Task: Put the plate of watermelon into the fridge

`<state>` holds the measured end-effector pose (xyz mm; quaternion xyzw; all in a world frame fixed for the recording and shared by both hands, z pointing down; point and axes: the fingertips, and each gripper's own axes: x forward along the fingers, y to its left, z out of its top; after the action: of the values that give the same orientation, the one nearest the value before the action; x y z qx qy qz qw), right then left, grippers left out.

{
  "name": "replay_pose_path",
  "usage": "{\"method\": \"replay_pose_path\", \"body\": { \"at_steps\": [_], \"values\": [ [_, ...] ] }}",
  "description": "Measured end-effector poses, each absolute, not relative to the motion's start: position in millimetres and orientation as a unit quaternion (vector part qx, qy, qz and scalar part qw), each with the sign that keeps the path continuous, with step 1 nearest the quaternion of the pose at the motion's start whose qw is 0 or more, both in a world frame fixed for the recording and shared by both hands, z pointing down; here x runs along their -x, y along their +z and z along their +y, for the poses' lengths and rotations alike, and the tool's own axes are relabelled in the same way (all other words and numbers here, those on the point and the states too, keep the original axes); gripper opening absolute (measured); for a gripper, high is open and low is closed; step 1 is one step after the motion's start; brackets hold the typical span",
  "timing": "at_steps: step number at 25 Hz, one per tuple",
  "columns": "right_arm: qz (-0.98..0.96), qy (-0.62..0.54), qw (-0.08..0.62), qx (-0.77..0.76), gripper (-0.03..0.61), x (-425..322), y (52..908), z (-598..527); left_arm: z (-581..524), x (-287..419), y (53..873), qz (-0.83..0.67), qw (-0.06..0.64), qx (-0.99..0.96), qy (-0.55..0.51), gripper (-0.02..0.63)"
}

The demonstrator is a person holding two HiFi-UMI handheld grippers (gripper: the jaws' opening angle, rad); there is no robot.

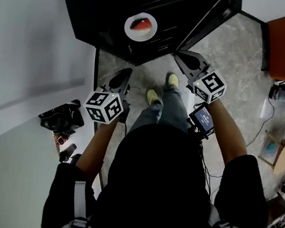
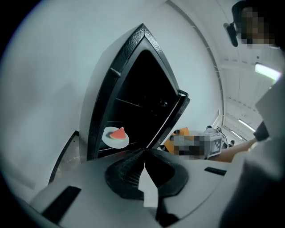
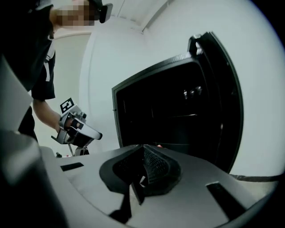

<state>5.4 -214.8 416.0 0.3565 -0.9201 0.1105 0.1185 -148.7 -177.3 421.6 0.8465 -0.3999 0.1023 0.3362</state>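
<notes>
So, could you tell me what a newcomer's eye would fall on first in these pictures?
The white plate with its red watermelon slice stands out brightly on a shelf inside the dark, open fridge. In front of it, above the marbled floor, the left gripper and the right gripper are both held with their jaws together and nothing between them.

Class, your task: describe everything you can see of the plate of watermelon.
The plate is small, round and white, and looks smooth, perhaps ceramic. It lies flat on a low shelf inside the open black fridge, near the front. One wedge of watermelon, red with a dark rind, rests on it. Nothing else touches it.
</notes>
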Motion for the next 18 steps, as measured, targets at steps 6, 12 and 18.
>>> {"method": "replay_pose_path", "body": {
  "at_steps": [6, 12, 18],
  "values": [
    [-0.891, 0.051, 0.168, -0.419, 0.014, -69.5, 385.0, -198.4, -169.6, 149.3, 398.9, -0.390, 0.310, -0.862, 0.090, 0.012],
    [-0.862, 0.026, 0.215, -0.458, 0.015, -114.2, 382.5, -177.0, -166.9, 141.4, 379.8, -0.382, 0.291, -0.874, 0.080, 0.012],
    [-0.864, 0.027, 0.209, -0.458, 0.014, -119.5, 351.7, -133.6, -158.2, 126.9, 355.7, -0.376, 0.274, -0.883, 0.069, 0.012]
  ]
}}
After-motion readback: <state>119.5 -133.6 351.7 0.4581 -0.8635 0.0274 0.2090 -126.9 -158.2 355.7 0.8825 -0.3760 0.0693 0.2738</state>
